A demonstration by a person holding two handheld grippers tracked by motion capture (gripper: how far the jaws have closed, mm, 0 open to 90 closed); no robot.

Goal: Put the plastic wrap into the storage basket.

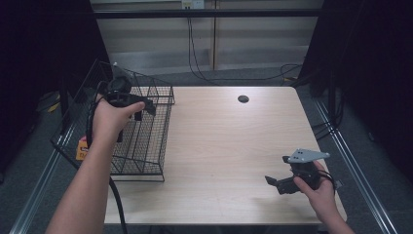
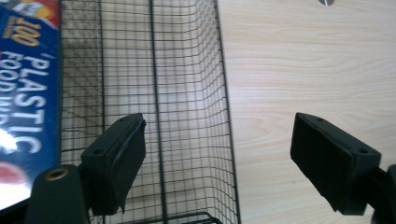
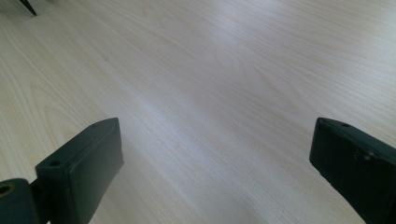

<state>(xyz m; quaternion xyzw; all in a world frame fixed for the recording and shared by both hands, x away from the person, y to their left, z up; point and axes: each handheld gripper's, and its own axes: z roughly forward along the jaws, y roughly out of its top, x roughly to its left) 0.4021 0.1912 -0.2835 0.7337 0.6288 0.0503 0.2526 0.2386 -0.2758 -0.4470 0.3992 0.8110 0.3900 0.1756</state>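
Inside wire basket [image 2: 187, 93] | blue plastic-wrap box [image 2: 28, 93] | left gripper view

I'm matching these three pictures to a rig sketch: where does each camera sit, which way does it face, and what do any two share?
High view: above the person's side, looking forward and down on the wooden table; both forearms, left hand-held gripper over the wire basket, right hand-held gripper low over bare wood.
Left gripper view: rides that gripper, looking down past its open jaws into the basket beside a blue plastic food wrap box.
Right gripper view: rides that gripper, facing along bare tabletop between open jaws.
Shared: high and left gripper views show the basket.
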